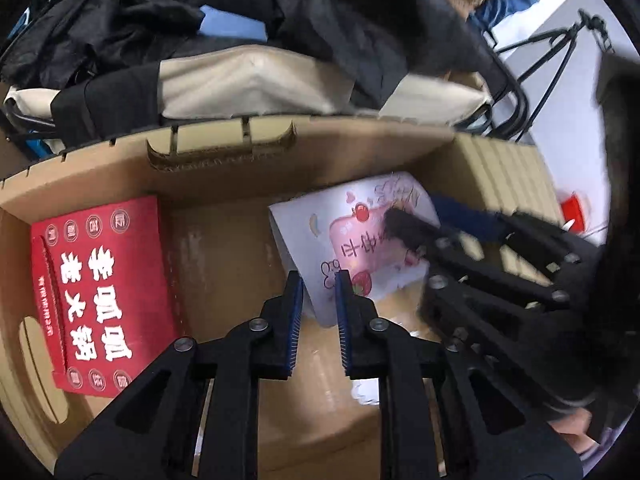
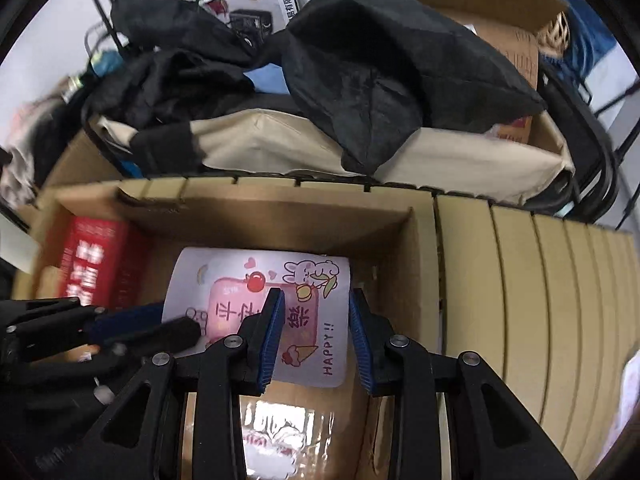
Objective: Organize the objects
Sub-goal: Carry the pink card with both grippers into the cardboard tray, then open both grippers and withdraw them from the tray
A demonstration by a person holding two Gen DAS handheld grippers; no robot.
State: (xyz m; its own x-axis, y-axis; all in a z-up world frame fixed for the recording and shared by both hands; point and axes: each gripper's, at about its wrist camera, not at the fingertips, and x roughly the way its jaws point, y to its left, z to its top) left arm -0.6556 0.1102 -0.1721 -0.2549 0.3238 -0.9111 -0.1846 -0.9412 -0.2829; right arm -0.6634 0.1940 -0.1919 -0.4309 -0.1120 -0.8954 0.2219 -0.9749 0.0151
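A white box with pink cartoon print (image 1: 352,236) (image 2: 256,292) lies inside an open cardboard carton (image 1: 224,168) (image 2: 280,216). A red box with white Chinese characters (image 1: 100,284) (image 2: 92,260) lies at the carton's left. My left gripper (image 1: 319,296) hovers at the white box's near corner, jaws slightly apart, nothing clearly between them. My right gripper (image 2: 314,320) is open over the white box's right part; the box lies below the fingers. Each gripper shows in the other's view, the right gripper (image 1: 420,220) and the left gripper (image 2: 160,328).
Behind the carton stands a wire-framed cream fabric basket (image 1: 256,84) (image 2: 320,144) heaped with black clothing (image 1: 340,12) (image 2: 380,64). Folded cardboard flaps (image 2: 540,300) lie right of the carton. More boxes (image 2: 492,12) stand at the back.
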